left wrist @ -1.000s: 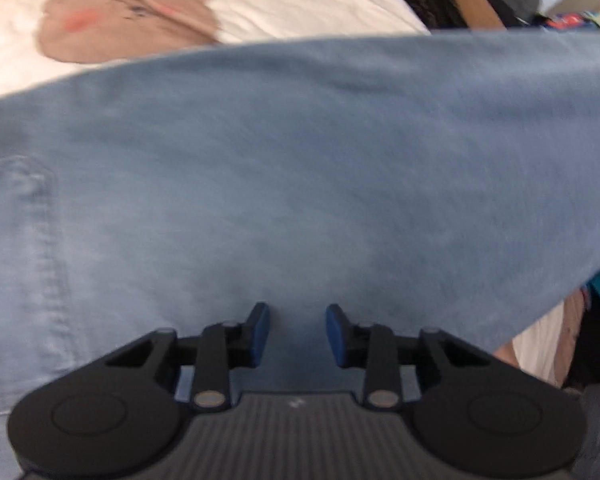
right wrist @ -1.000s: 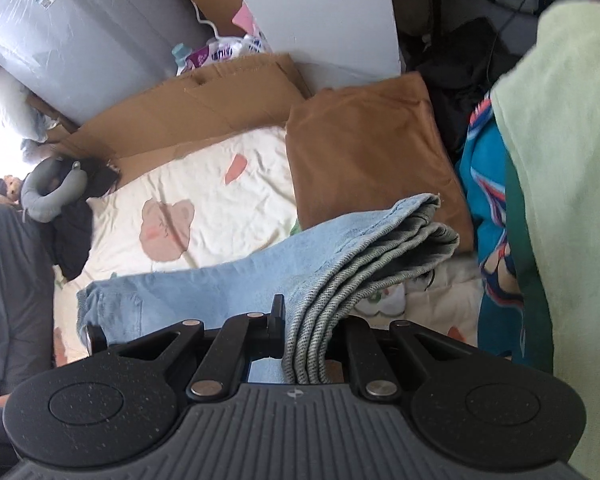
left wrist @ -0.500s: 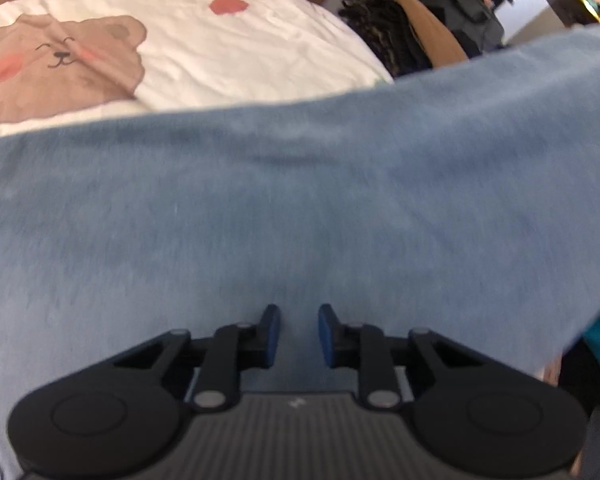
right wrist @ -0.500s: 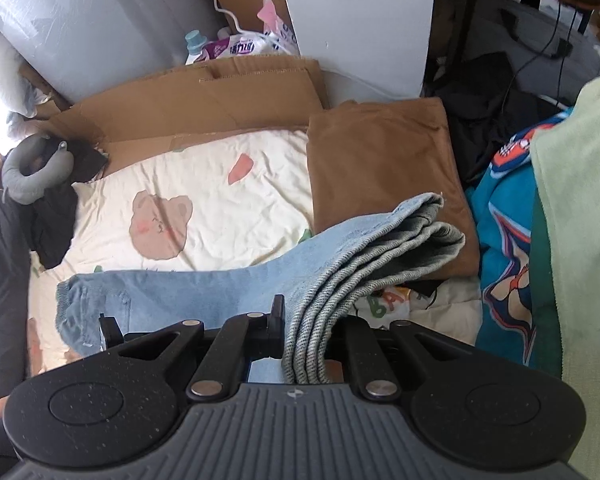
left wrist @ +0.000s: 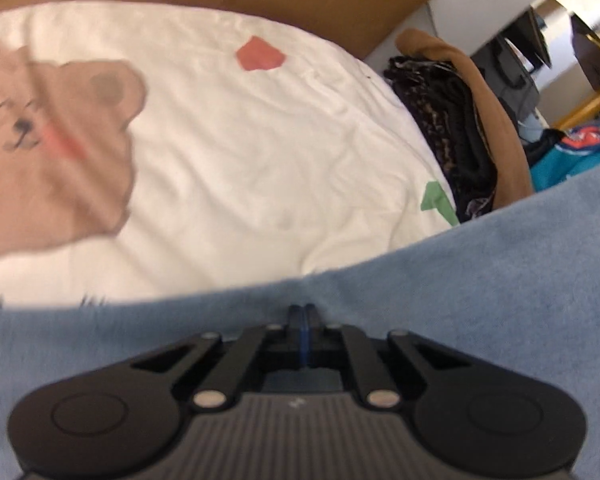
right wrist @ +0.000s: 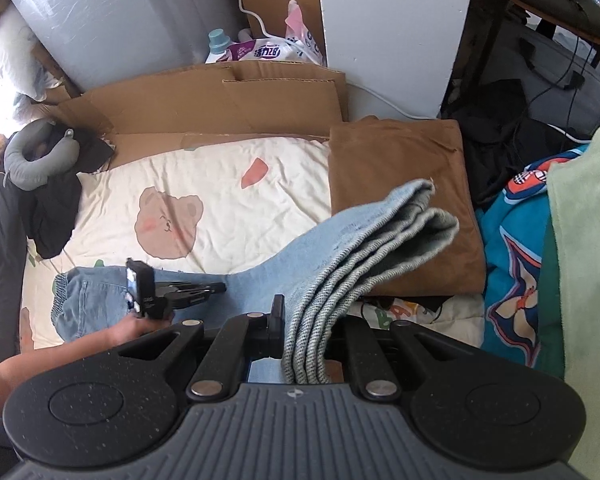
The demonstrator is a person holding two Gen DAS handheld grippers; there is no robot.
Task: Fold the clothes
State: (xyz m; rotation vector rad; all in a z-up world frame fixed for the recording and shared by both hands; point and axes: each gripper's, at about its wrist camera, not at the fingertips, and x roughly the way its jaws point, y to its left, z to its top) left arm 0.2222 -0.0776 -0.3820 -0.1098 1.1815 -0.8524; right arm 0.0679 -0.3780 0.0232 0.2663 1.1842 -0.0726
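Note:
Light blue jeans (right wrist: 260, 280) lie across a cream bear-print sheet (right wrist: 204, 168). My right gripper (right wrist: 304, 320) is shut on the stacked leg cuffs and holds them lifted, hems (right wrist: 420, 216) fanning over a folded brown garment (right wrist: 396, 184). My left gripper (left wrist: 303, 312) has its blue pads pressed together, resting over the jeans (left wrist: 460, 280) mid-leg; whether fabric is pinched between them is hidden. The left gripper also shows in the right wrist view (right wrist: 216, 286), held by a hand over the thigh part.
Flattened cardboard (right wrist: 220, 100) lies behind the sheet. A dark patterned garment pile (left wrist: 452, 128) sits at the sheet's right edge. A teal printed cloth (right wrist: 516, 264) and pale green towel (right wrist: 584, 240) are right. A grey neck pillow (right wrist: 36, 152) lies left.
My left gripper has closed from open to pads touching and slid toward the jeans' far edge. My right gripper has risen with the cuffs, widening its view.

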